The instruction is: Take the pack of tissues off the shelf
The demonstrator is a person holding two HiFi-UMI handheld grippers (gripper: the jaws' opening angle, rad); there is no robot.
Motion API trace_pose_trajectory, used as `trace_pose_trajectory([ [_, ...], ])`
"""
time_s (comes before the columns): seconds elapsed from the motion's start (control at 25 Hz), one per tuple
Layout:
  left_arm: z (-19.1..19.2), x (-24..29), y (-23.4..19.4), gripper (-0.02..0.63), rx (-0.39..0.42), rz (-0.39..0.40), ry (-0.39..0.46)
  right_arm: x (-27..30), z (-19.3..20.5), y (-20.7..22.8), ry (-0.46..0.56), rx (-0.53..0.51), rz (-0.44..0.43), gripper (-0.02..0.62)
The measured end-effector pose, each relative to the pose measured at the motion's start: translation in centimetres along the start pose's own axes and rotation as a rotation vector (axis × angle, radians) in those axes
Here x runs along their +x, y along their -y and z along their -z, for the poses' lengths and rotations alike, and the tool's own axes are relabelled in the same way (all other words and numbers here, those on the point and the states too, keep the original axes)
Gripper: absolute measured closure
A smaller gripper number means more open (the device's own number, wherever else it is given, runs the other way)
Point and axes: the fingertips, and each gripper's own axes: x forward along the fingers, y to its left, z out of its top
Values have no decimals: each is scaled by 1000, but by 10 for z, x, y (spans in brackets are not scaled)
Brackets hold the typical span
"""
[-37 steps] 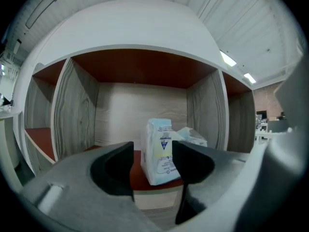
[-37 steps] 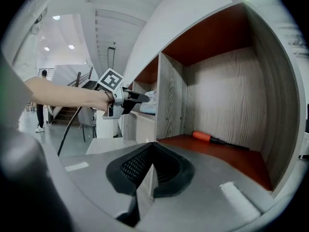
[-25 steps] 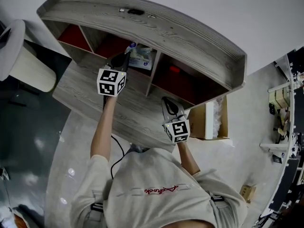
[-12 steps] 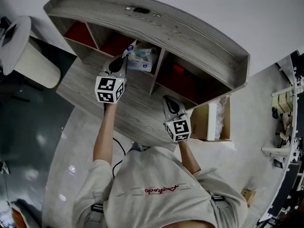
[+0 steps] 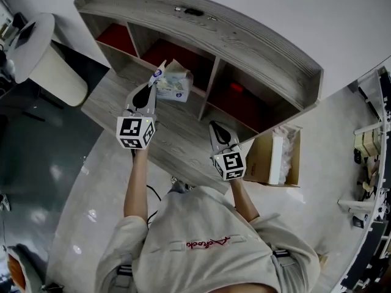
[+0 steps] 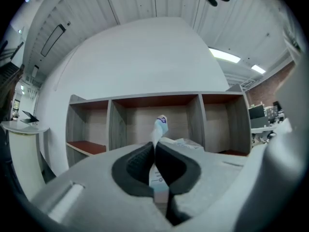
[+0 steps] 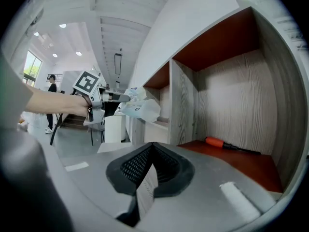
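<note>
Out front of the shelf (image 5: 244,35), left gripper (image 5: 153,83) pinches the tissue pack (image 5: 174,85) by its flap, seemingly clear of its compartment; right gripper (image 5: 217,133) closed, empty.

A plain white wall (image 5: 293,11) rises behind the grey wood-grain shelf (image 5: 256,44), whose three compartments have reddish-brown floors. A counter (image 5: 177,142) of the same grey wood extends in front of it. The floor (image 5: 98,194) is pale and glossy, with light spots reflected in it. A white round-topped stand (image 5: 52,72) is at the left, and an open cardboard box (image 5: 259,163) is at the right. Long ceiling lights (image 6: 224,55) glow overhead, and a bright window (image 7: 29,64) shows far off.
</note>
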Motion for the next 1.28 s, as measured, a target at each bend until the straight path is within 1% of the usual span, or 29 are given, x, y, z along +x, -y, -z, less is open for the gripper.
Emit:
trace_pose_trajectory([
  [0.32,11,-61,9,606,-47,-67,25,-10,-8,-13,33,-10,-37,589],
  [0.6,25,-110,28,606,-82,-101,29,-24,-14,-23,53,-17,-60,589],
  [0.8,39,-134,43,606,-72,-114,6,-33,-15,-25,63,-32,-63,589],
  [1.0,53,-151,53,606,-90,-117,-15,-37,-20,-28,77,-39,-59,589],
  [1.28,82,-169,60,606,-93,-133,-69,-40,-18,-35,76,-31,-77,589],
])
